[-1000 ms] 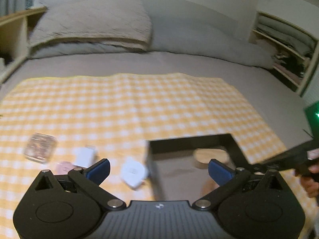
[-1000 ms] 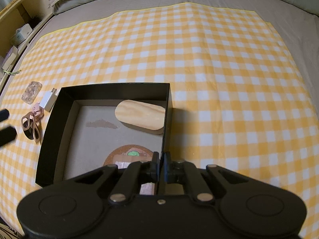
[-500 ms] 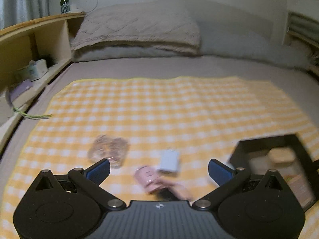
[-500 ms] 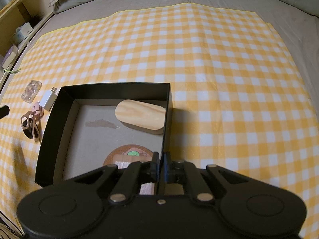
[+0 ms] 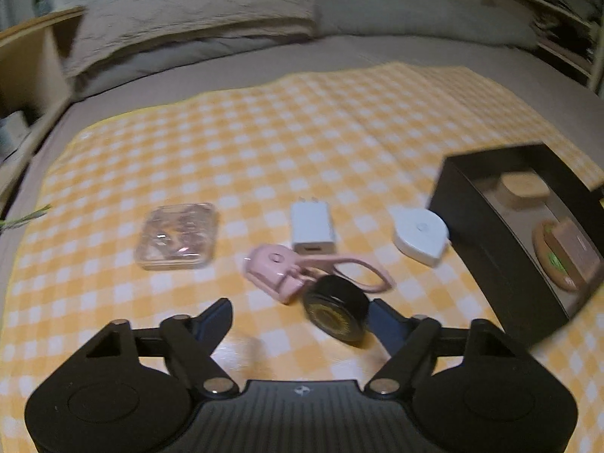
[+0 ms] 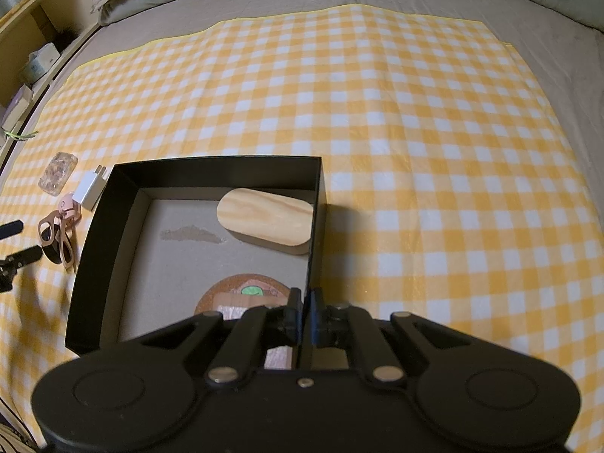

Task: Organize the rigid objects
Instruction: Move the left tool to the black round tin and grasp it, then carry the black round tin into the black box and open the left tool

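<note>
The left gripper (image 5: 300, 315) hovers low over the yellow checked cloth (image 5: 264, 143) with its jaws spread wide and nothing between them; its right blue pad (image 5: 385, 321) sits just beside a small round black tin (image 5: 336, 313), though blur hides whether they touch. At about 12 o'clock from the tin lies a pink eyelash curler (image 5: 279, 268), its loop handles reaching toward 3 o'clock, and just beyond it, again at 12 o'clock, a white charger plug (image 5: 312, 228) with its prongs pointing away. A clear plastic case (image 5: 177, 236) lies at 9 o'clock from the curler, well apart from it. A white oval case (image 5: 421, 234) rests at 3 o'clock from the plug, just beside the near corner of the black box (image 5: 487, 234). In the right wrist view the right gripper (image 6: 303, 315) has its jaws pressed together on the box's right wall (image 6: 316, 207), which runs up from between the pads. Inside the box a wooden oval block (image 6: 266, 219) lies at the 1 o'clock corner, against the right wall, and a round cork coaster (image 6: 241, 290) with a green mark sits at 6 o'clock on the grey floor, partly hidden by the gripper. The box rests on the cloth, which covers a grey bed (image 6: 558, 49) with a pillow (image 5: 196, 11) at 12 o'clock
</note>
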